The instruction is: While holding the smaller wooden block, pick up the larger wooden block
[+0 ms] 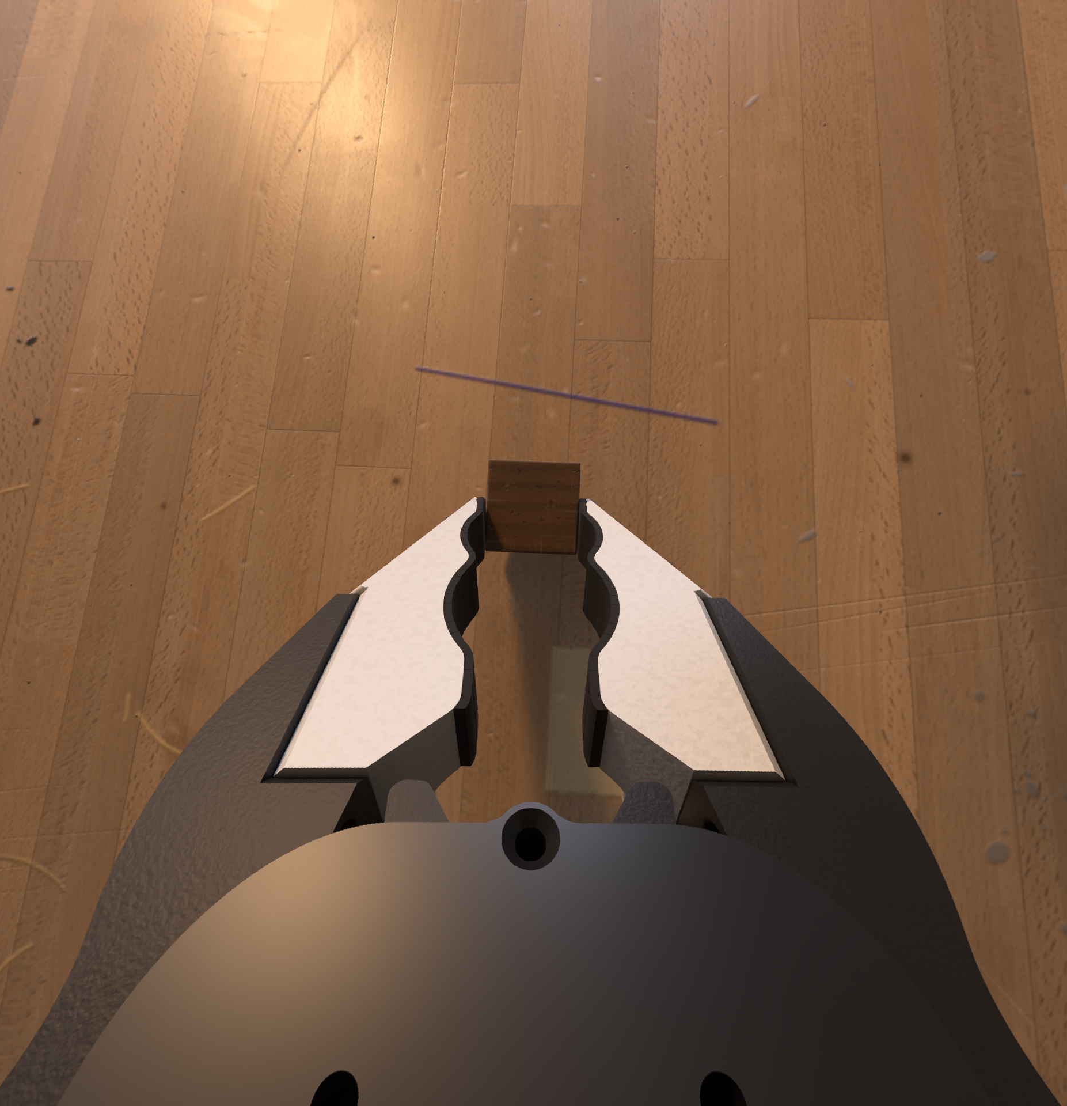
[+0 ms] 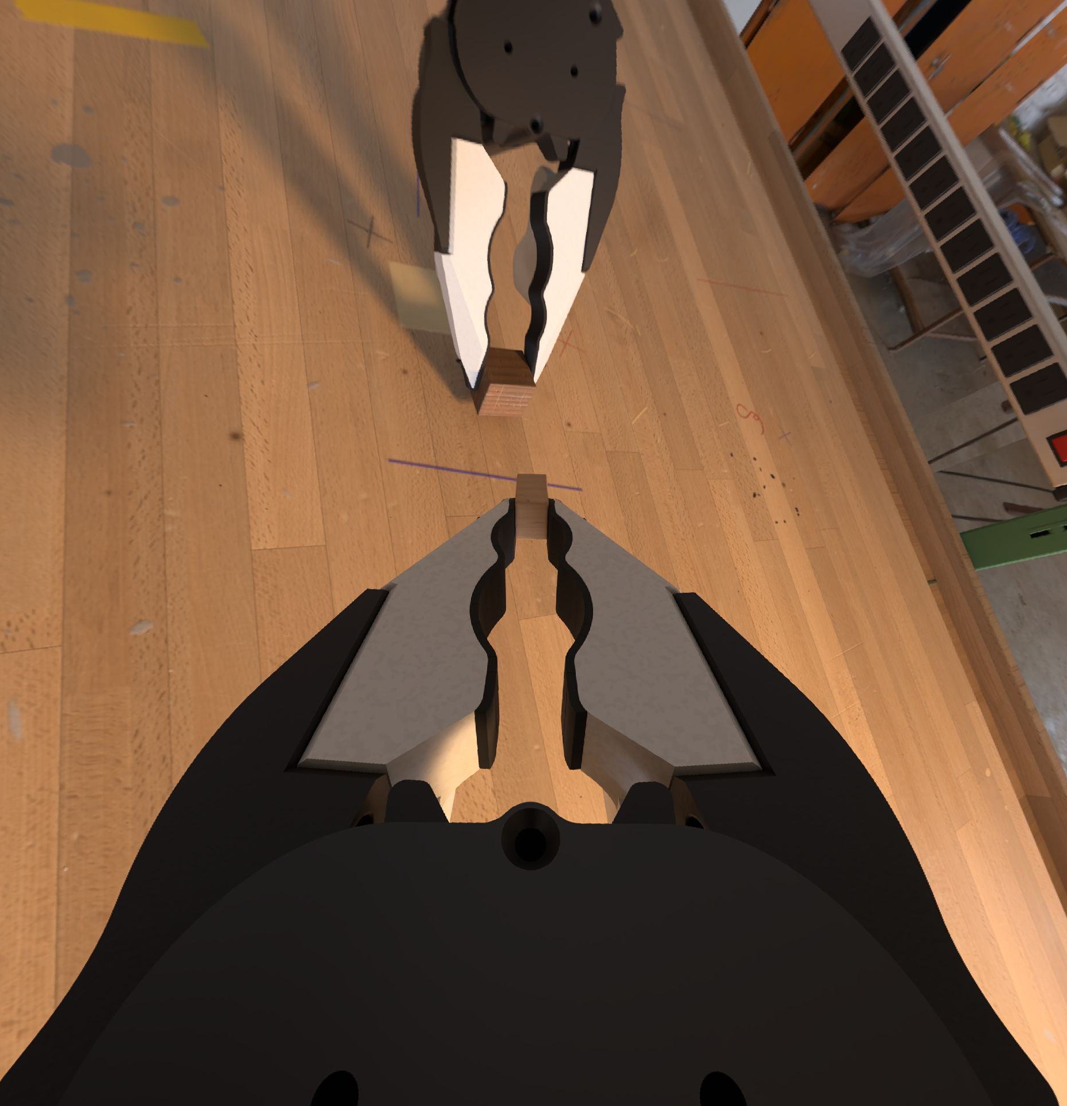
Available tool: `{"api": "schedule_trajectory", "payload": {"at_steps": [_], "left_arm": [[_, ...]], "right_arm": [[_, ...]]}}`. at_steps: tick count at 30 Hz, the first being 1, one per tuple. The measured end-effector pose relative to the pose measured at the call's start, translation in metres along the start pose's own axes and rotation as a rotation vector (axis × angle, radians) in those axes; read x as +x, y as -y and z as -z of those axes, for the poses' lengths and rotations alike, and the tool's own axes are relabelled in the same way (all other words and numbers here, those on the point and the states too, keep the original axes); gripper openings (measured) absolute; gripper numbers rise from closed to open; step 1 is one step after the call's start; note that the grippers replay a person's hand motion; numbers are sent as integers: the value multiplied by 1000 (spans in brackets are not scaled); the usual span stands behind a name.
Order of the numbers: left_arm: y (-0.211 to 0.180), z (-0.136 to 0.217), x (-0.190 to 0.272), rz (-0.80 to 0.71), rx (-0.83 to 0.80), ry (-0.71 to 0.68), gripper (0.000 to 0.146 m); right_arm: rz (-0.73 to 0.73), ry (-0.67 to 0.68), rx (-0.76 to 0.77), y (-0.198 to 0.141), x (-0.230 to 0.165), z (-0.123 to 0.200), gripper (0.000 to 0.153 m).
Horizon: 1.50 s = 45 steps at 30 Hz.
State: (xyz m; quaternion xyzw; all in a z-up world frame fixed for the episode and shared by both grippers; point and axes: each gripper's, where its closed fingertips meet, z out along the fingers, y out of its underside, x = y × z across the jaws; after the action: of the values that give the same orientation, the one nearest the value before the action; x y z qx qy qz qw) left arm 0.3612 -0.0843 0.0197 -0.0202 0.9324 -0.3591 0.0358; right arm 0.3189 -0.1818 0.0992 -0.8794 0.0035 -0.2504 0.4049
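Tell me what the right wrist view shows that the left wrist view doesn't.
Only the right wrist view: the right gripper shut on the smaller wooden block, the table edge, a power strip.
Only the left wrist view: nothing extra beyond bare table.
Both: the left gripper shut on the larger wooden block, the purple line.

A workshop: the worn wooden workbench top (image 2: 160, 479) below the tool carries paint flecks, pen marks and scratches. Off its edge to the right lie a power strip (image 2: 961, 239), orange shelving (image 2: 818, 78) and a cluttered concrete floor (image 2: 1045, 688).
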Motion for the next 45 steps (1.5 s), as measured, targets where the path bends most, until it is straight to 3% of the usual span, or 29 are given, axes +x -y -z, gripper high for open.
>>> {"api": "schedule_trajectory", "payload": {"at_steps": [21, 45], "left_arm": [[18, 9, 16, 80, 1, 40, 30], [20, -11, 7, 62, -44, -15, 30]], "right_arm": [[72, 168, -187, -12, -4, -32, 9], [47, 158, -302, -37, -3, -34, 9]]}}
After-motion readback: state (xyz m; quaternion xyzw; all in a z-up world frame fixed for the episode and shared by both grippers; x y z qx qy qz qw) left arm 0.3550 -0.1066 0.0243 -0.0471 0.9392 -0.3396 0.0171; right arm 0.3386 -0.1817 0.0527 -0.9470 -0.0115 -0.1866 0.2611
